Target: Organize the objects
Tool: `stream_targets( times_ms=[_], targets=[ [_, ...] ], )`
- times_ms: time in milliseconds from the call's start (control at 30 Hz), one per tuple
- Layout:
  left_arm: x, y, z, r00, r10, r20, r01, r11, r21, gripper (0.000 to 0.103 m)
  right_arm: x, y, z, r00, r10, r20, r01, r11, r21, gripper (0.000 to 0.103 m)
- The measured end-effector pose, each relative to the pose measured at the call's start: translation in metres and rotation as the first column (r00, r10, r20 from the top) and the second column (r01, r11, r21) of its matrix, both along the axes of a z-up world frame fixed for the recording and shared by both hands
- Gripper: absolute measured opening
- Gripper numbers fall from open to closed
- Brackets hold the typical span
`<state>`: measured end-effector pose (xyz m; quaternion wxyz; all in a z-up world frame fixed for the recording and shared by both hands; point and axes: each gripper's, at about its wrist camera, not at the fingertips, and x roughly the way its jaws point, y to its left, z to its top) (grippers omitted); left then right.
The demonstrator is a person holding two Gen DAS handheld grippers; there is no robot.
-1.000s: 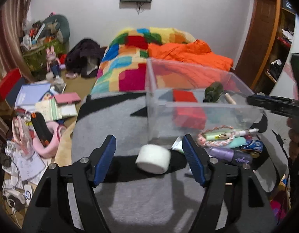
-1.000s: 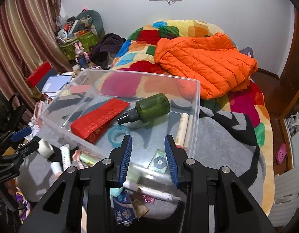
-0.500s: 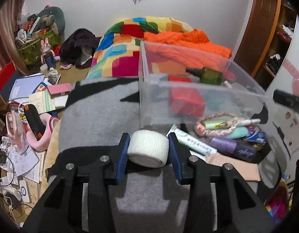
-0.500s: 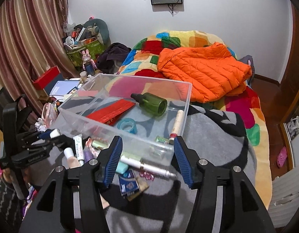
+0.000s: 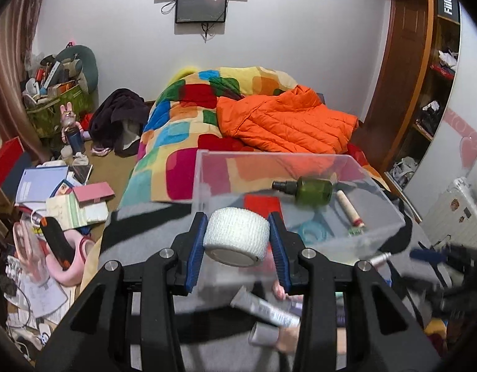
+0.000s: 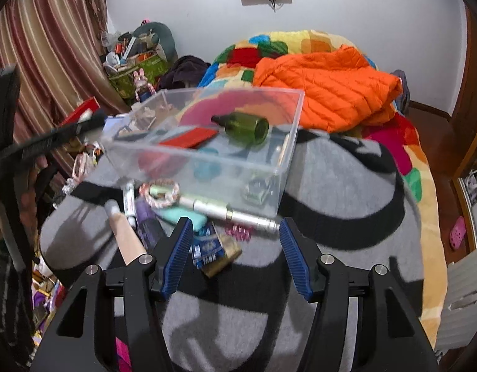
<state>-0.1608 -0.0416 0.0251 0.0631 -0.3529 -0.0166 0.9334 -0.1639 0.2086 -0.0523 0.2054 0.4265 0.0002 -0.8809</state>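
White gauze tape, a squat roll (image 5: 236,236), sits clamped between the blue pads of the left gripper (image 5: 237,241), which presses on both of its flat sides. The roll is held up in the air, in front of the near wall of a clear plastic bin (image 5: 204,167) that stands on a grey and black blanket (image 5: 139,229).

Inside the bin lie a dark green spray bottle (image 5: 312,189) on its side, a flat red box (image 5: 263,204), a teal ring of tape (image 5: 312,231) and a slim cream tube (image 5: 348,207).

The right gripper (image 6: 235,252) hangs over the blanket with its jaws apart and opening, gripping nothing. Between and just beyond its pads lies a small blue packet (image 6: 207,246) on the blanket, not touched by either pad.

Near it, along the bin's front wall, is a loose cluster: a silver pen-like tube (image 6: 226,212), a pink hair clip (image 6: 238,231), a braided pink and white hair tie (image 6: 159,193), a mint green case (image 6: 182,217), a purple tube (image 6: 148,223) and a peach tube (image 6: 126,235).

Behind the bin, an orange puffer jacket (image 6: 328,90) lies on a quilt of bright coloured blocks (image 5: 182,133). Books and clutter cover the floor on the left.
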Motion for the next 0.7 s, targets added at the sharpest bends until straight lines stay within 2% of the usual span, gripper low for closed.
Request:
stream_targets(
  times_ms=[100, 233, 400, 500, 567, 600, 700],
  targets=[
    [-0.02, 0.007, -0.004, 1.0, 0.006, 0.027, -0.005, 1.0, -0.027, 0.04, 0.002, -0.004, -0.009, 1.0, 0.016, 0.02, -0.016, 1.0, 0.005, 0.054],
    [-0.038, 0.008, -0.016, 0.997, 0.007, 0.083, -0.006, 1.0, -0.019, 0.04, 0.002, -0.011, -0.018, 0.999, 0.031, 0.028, -0.032, 0.999, 0.021, 0.054],
    [-0.033, 0.009, -0.022, 0.996, 0.001, 0.09, 0.001, 1.0, -0.022, 0.04, 0.004, -0.017, -0.033, 0.997, 0.043, 0.064, -0.045, 0.999, 0.024, 0.054],
    [-0.022, 0.013, -0.019, 0.998, -0.01, 0.068, 0.012, 0.999, -0.037, 0.045, 0.004, -0.021, -0.037, 0.997, 0.041, 0.063, -0.044, 0.998, 0.043, 0.054],
    [-0.012, 0.016, -0.016, 0.999, -0.016, 0.038, 0.018, 0.998, -0.053, 0.061, 0.006, -0.026, -0.037, 0.998, 0.039, 0.049, -0.042, 0.997, 0.063, 0.054],
    [-0.006, 0.018, -0.014, 1.0, -0.017, 0.023, 0.018, 0.998, -0.063, 0.065, 0.006, -0.028, -0.038, 0.998, 0.036, 0.045, -0.039, 0.997, 0.072, 0.054],
    [0.009, 0.018, -0.012, 0.999, -0.032, 0.01, 0.032, 0.998, -0.062, 0.067, 0.008, -0.036, -0.04, 1.0, 0.017, 0.013, -0.018, 0.993, 0.119, 0.054]
  ],
)
